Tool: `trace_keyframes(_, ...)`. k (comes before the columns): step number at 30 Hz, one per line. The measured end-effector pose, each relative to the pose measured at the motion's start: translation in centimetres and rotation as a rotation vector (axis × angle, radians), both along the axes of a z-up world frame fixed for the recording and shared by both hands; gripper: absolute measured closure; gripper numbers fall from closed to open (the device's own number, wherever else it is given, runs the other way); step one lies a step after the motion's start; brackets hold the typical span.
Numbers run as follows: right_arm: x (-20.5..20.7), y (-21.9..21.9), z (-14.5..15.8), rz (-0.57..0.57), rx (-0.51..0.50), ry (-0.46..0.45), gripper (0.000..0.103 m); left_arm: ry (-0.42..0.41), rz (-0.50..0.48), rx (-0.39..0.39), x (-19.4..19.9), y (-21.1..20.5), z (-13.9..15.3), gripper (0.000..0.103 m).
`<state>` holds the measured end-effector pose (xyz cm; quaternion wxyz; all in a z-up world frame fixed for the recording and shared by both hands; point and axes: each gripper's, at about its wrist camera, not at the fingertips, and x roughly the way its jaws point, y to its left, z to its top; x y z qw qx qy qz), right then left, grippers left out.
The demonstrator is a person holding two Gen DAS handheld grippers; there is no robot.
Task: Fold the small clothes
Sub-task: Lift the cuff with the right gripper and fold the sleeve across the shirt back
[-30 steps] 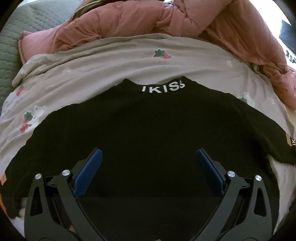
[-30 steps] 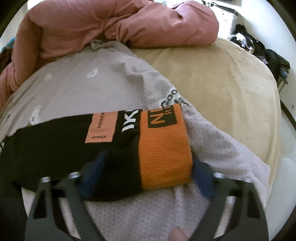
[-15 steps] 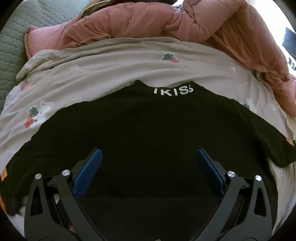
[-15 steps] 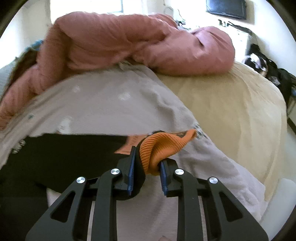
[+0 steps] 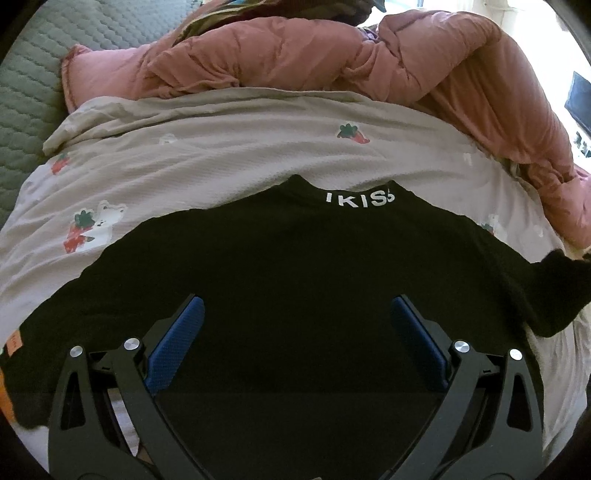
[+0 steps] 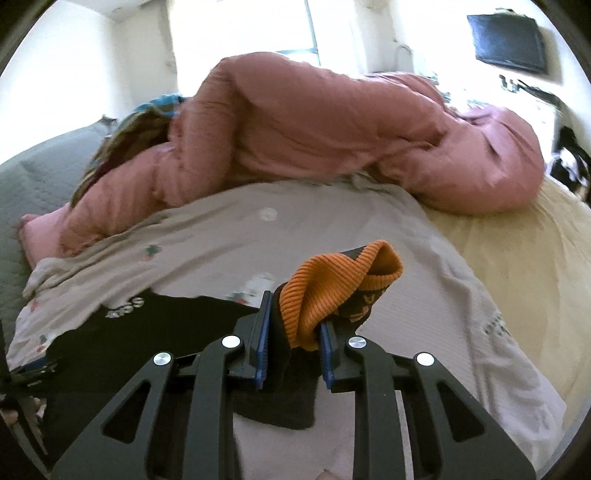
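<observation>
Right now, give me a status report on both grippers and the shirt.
Left gripper open over black shirt. Right gripper shut on orange cuff, sleeve lifted. Nothing blocking.

Matt black knit sweater with a ribbed orange cuff; waffle-textured cloth sheet; puffy pink duvet; dimpled blue fingers.

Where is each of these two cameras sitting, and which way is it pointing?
Left wrist: rides on the left hand-held gripper, looking along its open blue-padded fingers over the flat black sweater toward the pink duvet.
Right wrist: rides on the right hand-held gripper, facing across the bed toward the bright window; its fingers are shut on the sweater's orange cuff.
Shared: black sweater, its white collar lettering, pink duvet, printed grey sheet.
</observation>
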<state>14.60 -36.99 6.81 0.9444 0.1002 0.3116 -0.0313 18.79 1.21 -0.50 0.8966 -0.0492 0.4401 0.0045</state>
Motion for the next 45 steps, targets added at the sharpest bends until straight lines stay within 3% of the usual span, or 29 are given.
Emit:
trace_keyframes(9, 1.8, 7.4, 0.8, 0.178, -0.006, -0.021, 0.082, 0.003, 0.056, -0.067, -0.4, 2.7, 0.4, 0.008)
trace_keyframes(14, 2.5, 12.1, 0.2, 0.281, -0.002, -0.007, 0.082, 0.021, 0.102, -0.149, -0.5, 5.0, 0.0, 0.008)
trace_keyframes(25, 2.3, 20.3, -2.0, 0.478, -0.014, 0.045, 0.08, 0.024, 0.129, -0.173, -0.5, 6.4, -0.1, 0.008)
trace_keyframes(32, 1.6, 23.0, -2.8, 0.562, 0.004, 0.056, 0.075, 0.031, 0.144, -0.204, -0.5, 7.2, -0.3, 0.008)
trace_keyframes(38, 1.0, 23.2, -3.1, 0.579, 0.011, 0.061, 0.065, 0.044, 0.139, -0.246, -0.4, 7.3, -0.8, 0.008)
trace_keyframes(40, 0.9, 22.9, -3.0, 0.581, 0.018, 0.057, 0.056, 0.05, 0.128, -0.266, -0.4, 7.1, -1.1, 0.008)
trace_keyframes(45, 0.4, 22.4, -2.4, 0.603, 0.053, 0.02, 0.044, 0.053, 0.093, -0.273, -0.5, 6.2, -1.4, 0.008)
